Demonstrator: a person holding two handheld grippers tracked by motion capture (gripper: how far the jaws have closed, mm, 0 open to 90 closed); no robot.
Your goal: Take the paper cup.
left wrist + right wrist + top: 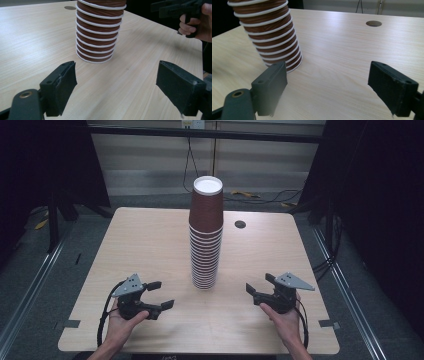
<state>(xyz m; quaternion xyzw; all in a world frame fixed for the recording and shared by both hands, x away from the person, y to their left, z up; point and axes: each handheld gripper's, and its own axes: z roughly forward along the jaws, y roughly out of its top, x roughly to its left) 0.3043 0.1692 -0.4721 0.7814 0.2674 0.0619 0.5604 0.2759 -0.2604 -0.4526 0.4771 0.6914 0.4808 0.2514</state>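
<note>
No part of the work on the stack of brown paper cups (206,235) appears to have been started: the stack is seen whole and upright, rims down, near the middle of the counter (150,245), a little toward its far edge. The left hand-held gripper (161,294) is held near the near-left corner with its jaws spread apart and nothing between them; the right hand-held gripper (260,289) is held near the near-right corner, likewise spread and empty. Both are kept well apart from the stack, so reaching, gripping and lifting off a cup are judged to be left undone
</note>
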